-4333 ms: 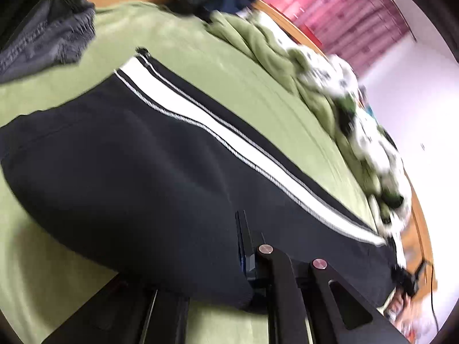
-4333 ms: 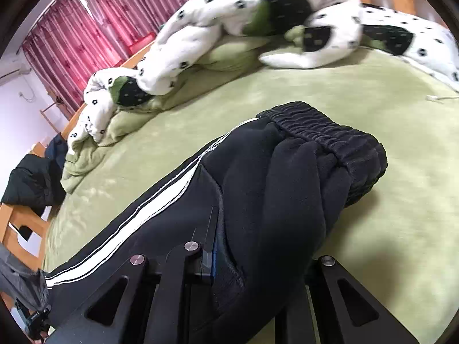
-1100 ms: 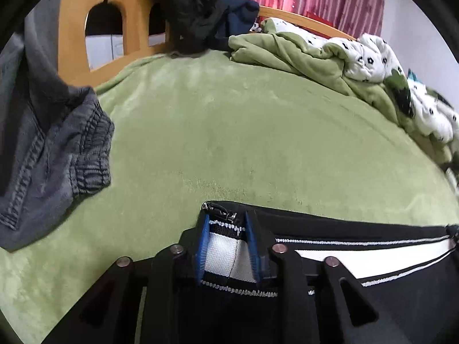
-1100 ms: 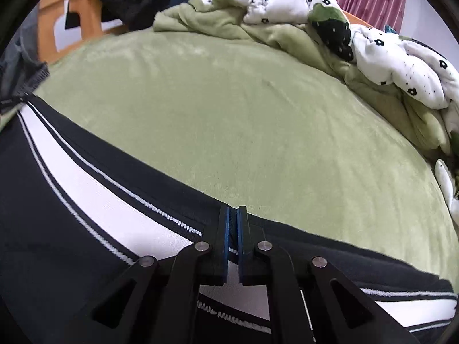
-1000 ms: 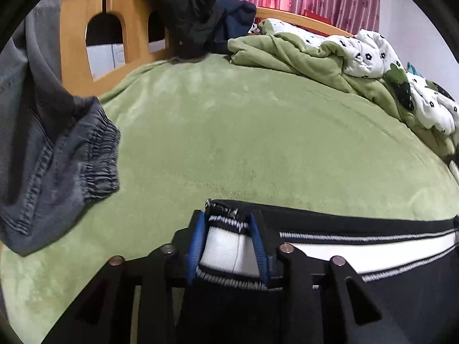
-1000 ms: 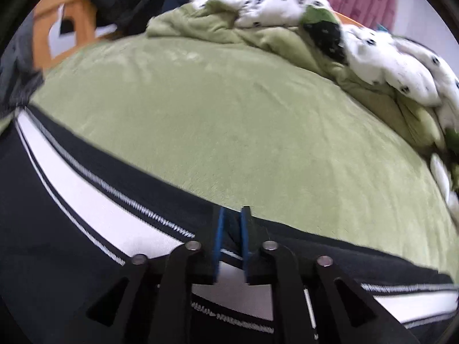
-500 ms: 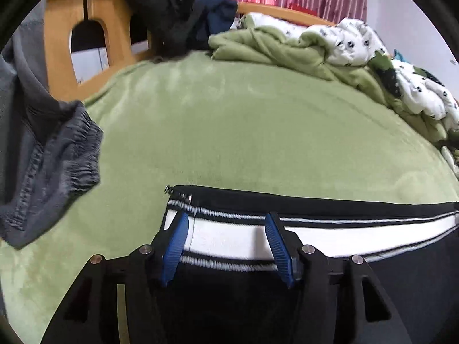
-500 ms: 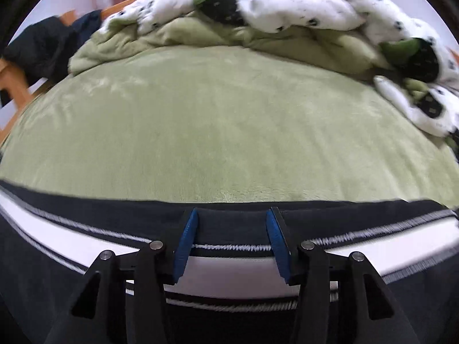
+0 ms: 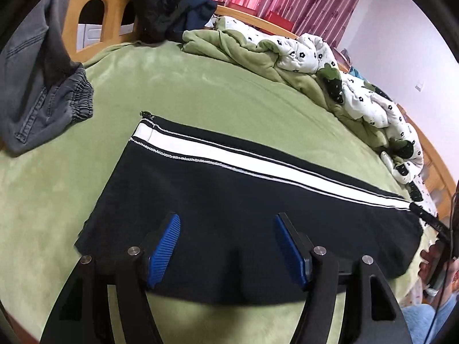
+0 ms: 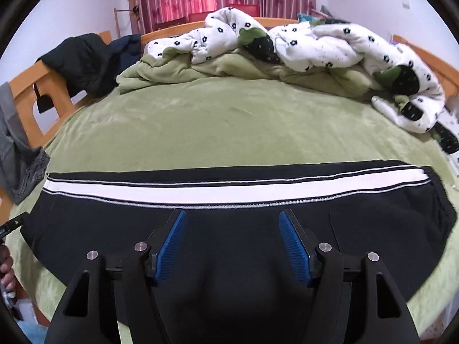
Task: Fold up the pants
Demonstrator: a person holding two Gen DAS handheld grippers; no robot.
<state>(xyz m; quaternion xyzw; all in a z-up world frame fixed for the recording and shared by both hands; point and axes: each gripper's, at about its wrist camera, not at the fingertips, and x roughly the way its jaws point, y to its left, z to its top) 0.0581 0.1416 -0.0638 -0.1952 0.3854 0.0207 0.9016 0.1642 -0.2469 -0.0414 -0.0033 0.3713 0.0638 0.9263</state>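
Observation:
The black pants point(image 9: 229, 195) with a white side stripe point(image 9: 258, 166) lie flat on the green bed cover, stripe on the far edge. In the right wrist view the pants point(image 10: 243, 229) stretch across the frame, hem end at the left, waistband end at the right. My left gripper point(image 9: 226, 229) is open and empty, above the near part of the pants by the hem end. My right gripper point(image 10: 232, 226) is open and empty, above the middle of the pants, just below the stripe.
Grey jeans point(image 9: 40, 86) hang over the wooden bed frame point(image 9: 86, 20) at the left. A rumpled white and green quilt point(image 10: 287, 46) lies along the far side of the bed. Dark jackets point(image 10: 83, 57) drape the footboard. Green bed cover point(image 10: 229, 126) stretches beyond the pants.
Both grippers let go of the striped edge, opened wide and drew back and up from the pants. The pants now lie flat on the bed.

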